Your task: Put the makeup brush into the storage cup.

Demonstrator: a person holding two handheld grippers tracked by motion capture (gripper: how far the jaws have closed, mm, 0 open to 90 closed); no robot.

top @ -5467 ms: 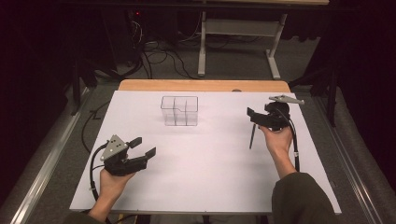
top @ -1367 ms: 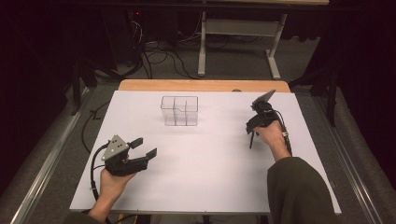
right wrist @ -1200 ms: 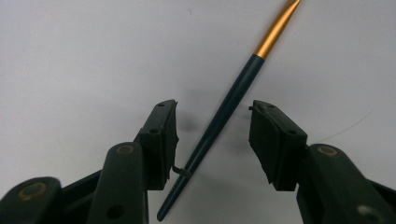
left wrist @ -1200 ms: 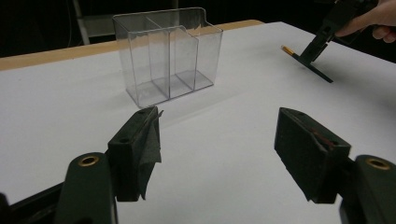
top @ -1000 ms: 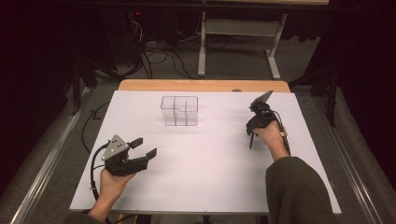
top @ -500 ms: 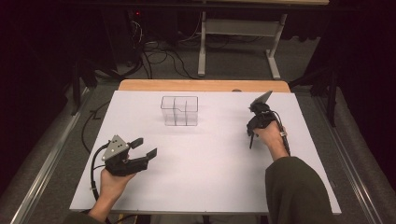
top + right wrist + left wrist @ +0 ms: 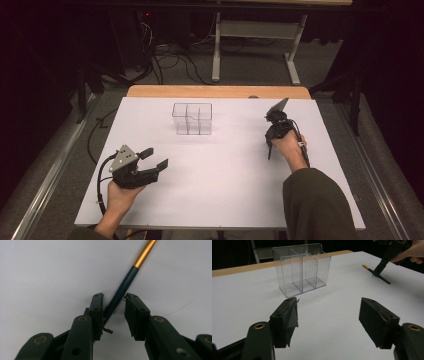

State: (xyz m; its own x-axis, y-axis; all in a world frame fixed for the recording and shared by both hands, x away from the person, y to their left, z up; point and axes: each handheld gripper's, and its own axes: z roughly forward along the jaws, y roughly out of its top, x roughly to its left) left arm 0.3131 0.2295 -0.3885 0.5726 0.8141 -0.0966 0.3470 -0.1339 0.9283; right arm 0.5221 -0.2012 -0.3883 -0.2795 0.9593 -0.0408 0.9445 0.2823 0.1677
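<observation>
The right tongs (image 7: pixel 113 312) point down at the white tabletop (image 7: pixel 230 180), their jaws just closing in around a slim dark pen with a gold-coloured barrel section (image 7: pixel 125 287) that lies flat between them; one pad (image 7: pixel 96 312) sits at the shaft's side, the other (image 7: pixel 132 315) stands a little clear, so the pen is straddled but not yet pinched. A small clip or hook at the pen's near end juts out just under the jaws. A clean pick-up likely calls for finishing the squeeze squarely across the shaft, with the tips low against the tabletop so the round body cannot roll out, and lifting only once both pads bear on it. Farther off, to the side of the right tongs, stands a clear plastic organiser box with upright compartments (image 7: pixel 192 118), empty and well apart from the pen, the probable destination. The left tongs (image 7: pixel 150 162), held near the front edge of the tabletop, gape wide with nothing between them, facing the box.
</observation>
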